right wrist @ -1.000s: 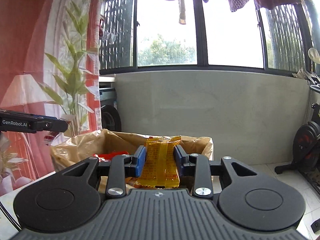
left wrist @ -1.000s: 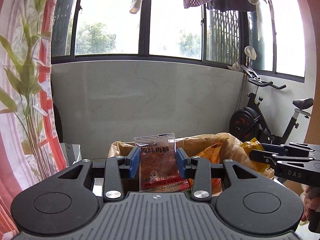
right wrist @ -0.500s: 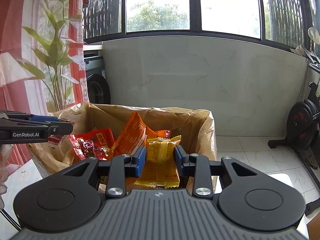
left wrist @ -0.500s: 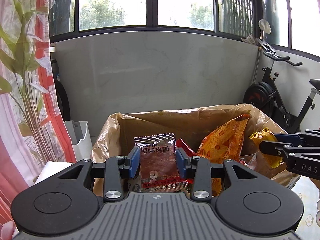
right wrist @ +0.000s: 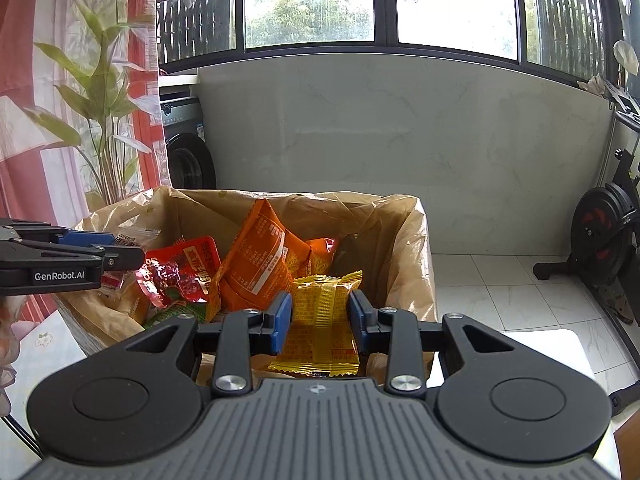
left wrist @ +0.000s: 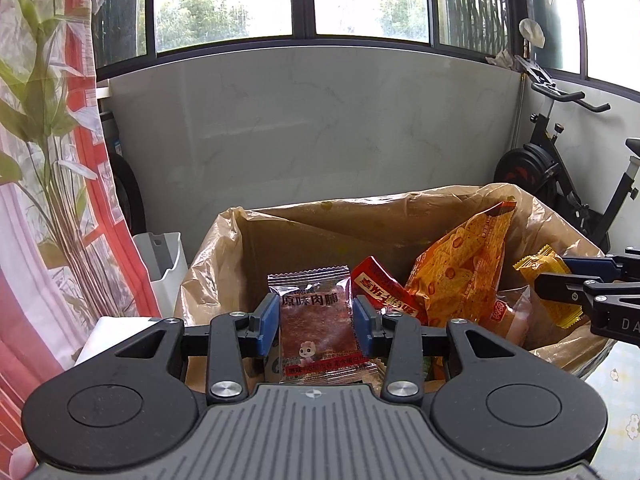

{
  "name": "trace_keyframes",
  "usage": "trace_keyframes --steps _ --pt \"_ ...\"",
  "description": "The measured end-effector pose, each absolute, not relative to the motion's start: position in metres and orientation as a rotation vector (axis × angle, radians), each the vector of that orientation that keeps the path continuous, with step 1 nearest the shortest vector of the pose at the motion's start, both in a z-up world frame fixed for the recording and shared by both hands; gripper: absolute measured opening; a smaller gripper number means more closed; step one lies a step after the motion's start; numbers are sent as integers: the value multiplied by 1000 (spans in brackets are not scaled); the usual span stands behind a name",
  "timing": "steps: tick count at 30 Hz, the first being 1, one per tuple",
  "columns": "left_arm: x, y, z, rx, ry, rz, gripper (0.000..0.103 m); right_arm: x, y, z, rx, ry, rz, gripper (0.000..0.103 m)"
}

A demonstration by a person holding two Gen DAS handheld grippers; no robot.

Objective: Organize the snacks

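My left gripper [left wrist: 315, 320] is shut on a clear packet of dried meat [left wrist: 316, 320] with red print, held upright over the near left part of a box lined with a brown plastic bag [left wrist: 208, 276]. My right gripper [right wrist: 319, 316] is shut on a yellow snack packet [right wrist: 322, 320], over the near right part of the same lined box [right wrist: 416, 264]. Inside lie a tall orange chip bag [left wrist: 460, 276], a red packet [left wrist: 380, 284] and other snacks [right wrist: 184, 276]. Each gripper shows in the other's view: the right gripper [left wrist: 576, 284], the left gripper [right wrist: 120, 254].
A white bin [left wrist: 166, 264] stands left of the box, beside a red curtain [left wrist: 52, 240] with printed leaves. An exercise bike [left wrist: 560, 184] stands at the right, a washing machine [right wrist: 186, 148] at the back left. A grey wall [right wrist: 400, 152] under windows closes the far side.
Both grippers tipped downward and moved toward the box, so its inside and the snacks in it came into view. Each kept its packet; little changed over the last half second.
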State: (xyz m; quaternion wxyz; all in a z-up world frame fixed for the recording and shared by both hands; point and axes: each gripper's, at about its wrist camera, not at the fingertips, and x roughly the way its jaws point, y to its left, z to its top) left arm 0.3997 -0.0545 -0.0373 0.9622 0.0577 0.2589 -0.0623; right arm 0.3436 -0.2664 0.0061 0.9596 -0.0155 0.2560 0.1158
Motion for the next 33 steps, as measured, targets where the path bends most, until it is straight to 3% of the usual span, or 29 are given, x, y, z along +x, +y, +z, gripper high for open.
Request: trace_keyframes --steps 9,16,18,21,27,33 --pt "400 -56 -39 137 527 -127 47 344 -267 3 -38 522 228 34" --pt "399 -54 -37 110 533 -145 68 345 -265 5 -38 532 216 40" --pt "396 -53 -34 111 523 -147 74 344 -265 7 -29 529 213 55" --pt "389 -54 -29 136 501 -147 80 341 -264 11 -17 524 225 70" --pt "375 -49 -12 145 501 -178 87 332 -262 23 -9 512 198 89" --pt "356 -49 8 165 460 -145 93 320 -265 36 7 492 164 97"
